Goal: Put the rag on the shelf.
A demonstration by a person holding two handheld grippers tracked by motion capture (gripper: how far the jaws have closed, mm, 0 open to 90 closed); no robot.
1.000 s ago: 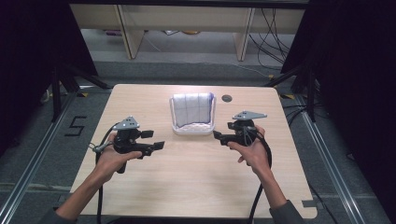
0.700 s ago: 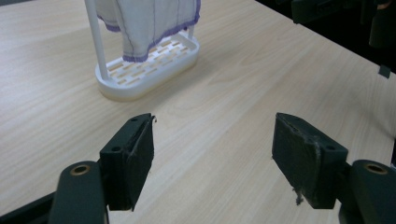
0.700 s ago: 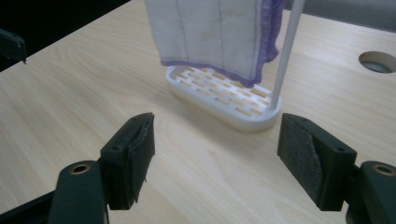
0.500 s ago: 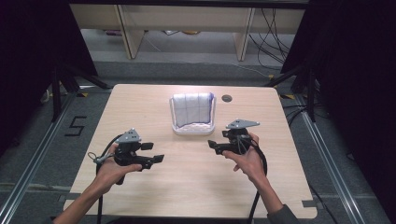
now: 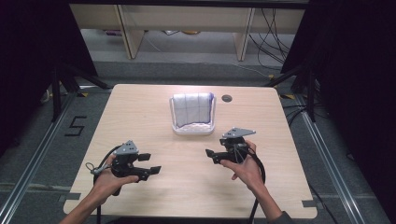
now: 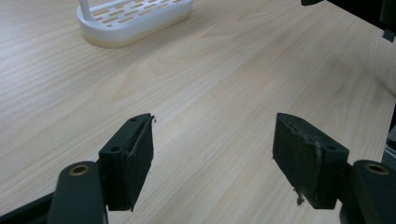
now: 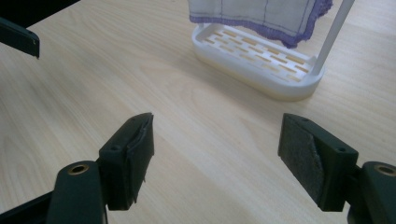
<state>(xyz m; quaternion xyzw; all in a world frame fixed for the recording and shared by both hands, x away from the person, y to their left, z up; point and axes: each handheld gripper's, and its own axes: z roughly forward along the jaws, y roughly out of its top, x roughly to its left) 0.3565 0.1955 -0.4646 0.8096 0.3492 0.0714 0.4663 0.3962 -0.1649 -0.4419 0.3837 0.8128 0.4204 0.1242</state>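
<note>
The left gripper [image 5: 148,164] is held over the near left part of the desk [image 5: 140,112], its two black jaws spread wide apart with nothing between them. In the left gripper view the same gripper [image 6: 212,161] is seen with flat, matte black pads [image 6: 140,158], the right-hand one frayed at its lower edge. Bare desk [image 6: 210,70] lies under the gap. The gripper is gripped from behind by the left hand [image 5: 106,179], and a dark cable is looped beside it.

The right gripper [image 5: 211,154] is held over the near right part of the desk by the right hand [image 5: 245,168], a grey three-cornered plate on its top. In the right gripper view its jaws [image 7: 217,154] are likewise parted and empty; the pads [image 7: 301,156] look rough and slightly worn.

The desk is a pale wood-grain board with rounded corners and a small dark round grommet [image 5: 227,98] near its far edge.

A white plastic rack [image 5: 194,128] with an oval, slotted base and thin upright posts stands near the middle of the far edge, well apart from both grippers. A white cloth [image 5: 192,108] with a thin grid pattern and a purple scalloped hem is draped over it. In the right gripper view the rack [image 7: 261,65] lies ahead and to the right of the jaws, the cloth [image 7: 261,14] hanging above its base; in the left gripper view the rack [image 6: 135,23] lies ahead and to the left.
</note>
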